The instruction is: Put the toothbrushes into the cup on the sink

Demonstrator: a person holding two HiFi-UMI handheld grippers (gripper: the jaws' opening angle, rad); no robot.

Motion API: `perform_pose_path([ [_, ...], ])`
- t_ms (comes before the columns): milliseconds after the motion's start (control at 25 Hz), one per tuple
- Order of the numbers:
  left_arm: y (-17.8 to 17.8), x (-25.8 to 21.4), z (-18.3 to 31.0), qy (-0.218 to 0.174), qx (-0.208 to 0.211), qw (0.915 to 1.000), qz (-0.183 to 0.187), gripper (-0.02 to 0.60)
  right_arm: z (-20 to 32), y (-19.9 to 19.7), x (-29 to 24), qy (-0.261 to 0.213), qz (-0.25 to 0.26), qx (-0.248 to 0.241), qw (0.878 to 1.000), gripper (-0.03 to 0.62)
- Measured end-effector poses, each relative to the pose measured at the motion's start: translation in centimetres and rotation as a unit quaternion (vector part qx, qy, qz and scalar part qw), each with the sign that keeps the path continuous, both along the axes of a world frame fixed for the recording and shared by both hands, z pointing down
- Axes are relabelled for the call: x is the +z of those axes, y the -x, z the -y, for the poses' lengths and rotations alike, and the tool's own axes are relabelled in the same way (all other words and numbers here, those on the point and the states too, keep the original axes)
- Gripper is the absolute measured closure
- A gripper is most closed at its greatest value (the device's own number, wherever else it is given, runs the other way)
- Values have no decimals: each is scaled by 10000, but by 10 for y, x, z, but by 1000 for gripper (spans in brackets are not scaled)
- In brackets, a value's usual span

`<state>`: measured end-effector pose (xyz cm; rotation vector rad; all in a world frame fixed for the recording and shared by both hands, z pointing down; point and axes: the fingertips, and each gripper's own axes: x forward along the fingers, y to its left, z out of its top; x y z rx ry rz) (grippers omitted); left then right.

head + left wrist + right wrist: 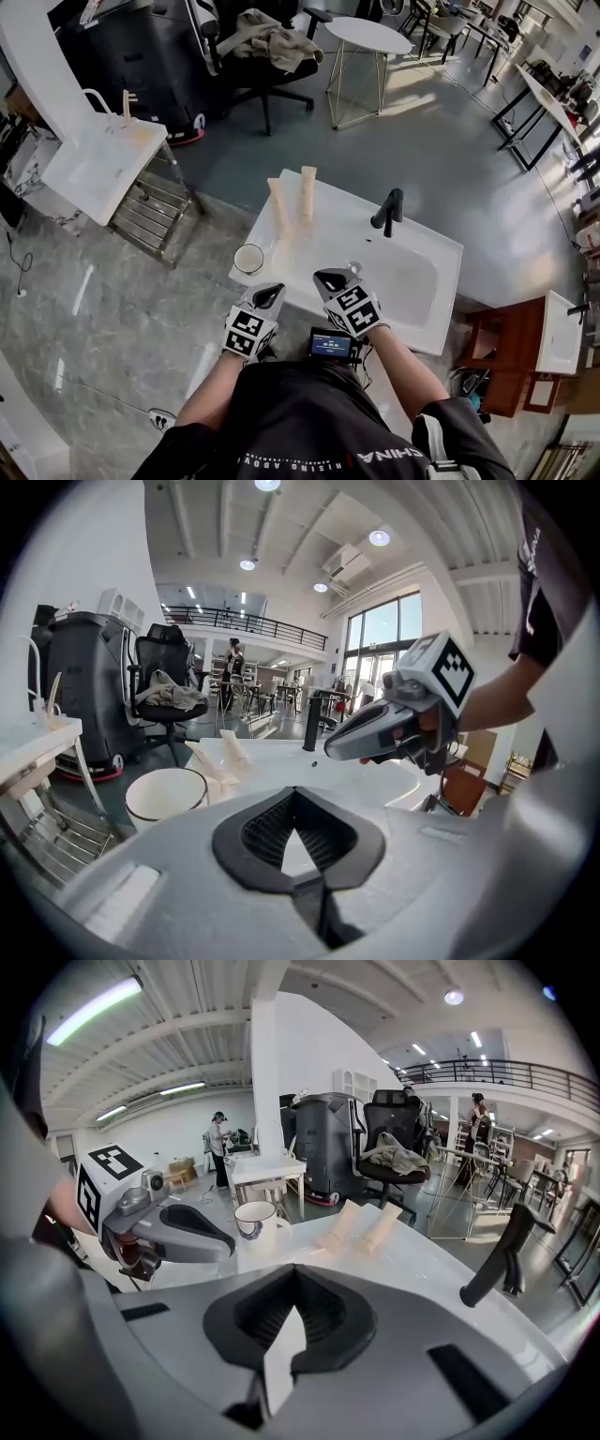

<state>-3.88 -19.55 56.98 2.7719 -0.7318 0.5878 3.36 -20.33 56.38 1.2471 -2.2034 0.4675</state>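
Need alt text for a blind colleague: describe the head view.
A person stands at a white sink, holding the left gripper and right gripper, both empty, at its near edge. A cup sits at the sink's near left corner, with two beige toothbrush packs lying just beyond it and a black faucet by the basin.

The sink (328, 239) is white. The cup (248, 259) is white with a dark rim. The toothbrushes (307, 194) look tan. The tap (387, 211) is black. The left hand-held gripper (270, 294) and right hand-held gripper (330, 279) show black-and-white squares.
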Motion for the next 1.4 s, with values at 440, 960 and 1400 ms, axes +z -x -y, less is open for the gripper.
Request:
perform_pose_path([
  [440,-7,-1,6,-54,-156,9998,95,584,3,-9,0,-22,51,-107,9999,585],
  [960,-39,4,23,220,-474,9977,432,584,17,-40,1,-84,-156,-519,9985,585],
  [1400,-64,26,49,430,-918,9919,760,584,72,-54,26,-326,-729,-872,9930,585],
])
